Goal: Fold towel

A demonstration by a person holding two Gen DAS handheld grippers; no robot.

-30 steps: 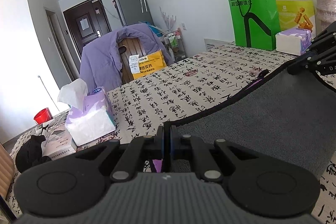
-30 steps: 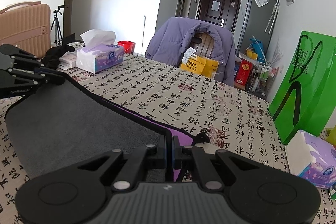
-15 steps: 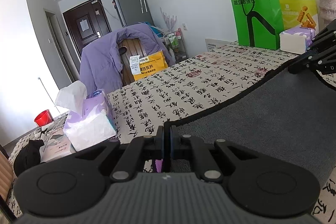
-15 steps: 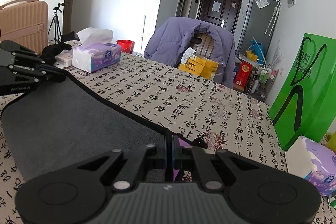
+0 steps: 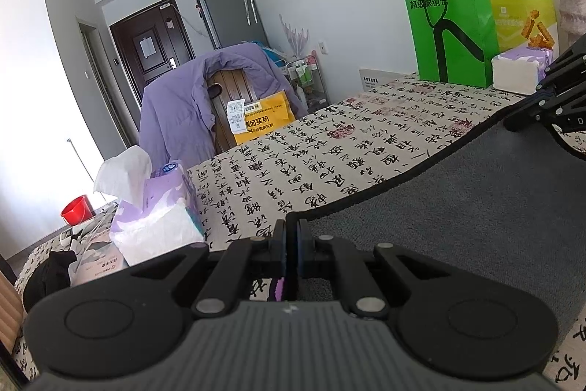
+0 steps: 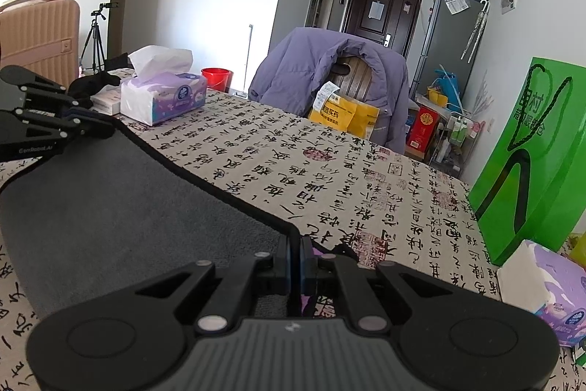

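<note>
A dark grey towel (image 5: pixel 457 207) with a black hem lies on a table covered by a calligraphy-print cloth (image 5: pixel 329 152). My left gripper (image 5: pixel 292 226) is shut on the towel's left corner. My right gripper (image 6: pixel 296 240) is shut on its right corner; the towel (image 6: pixel 110 200) stretches between them, its held edge lifted off the table. A purple underside shows at both pinched corners. Each gripper shows in the other's view: the right one (image 5: pixel 512 125) at the far right, the left one (image 6: pixel 106 131) at the far left.
A tissue box (image 5: pixel 154 207) and a black item (image 5: pixel 47 275) sit at the table's left end. A green bag (image 6: pixel 527 167), a yellow bag (image 5: pixel 523 21), a tissue pack (image 6: pixel 538 277) and a vase (image 5: pixel 571 2) stand at the right end. A chair with a purple jacket (image 6: pixel 329 76) stands behind.
Both grippers have moved forward over the table with the towel's corners held; the held edge now reaches further across, and the purple underside is mostly covered.
</note>
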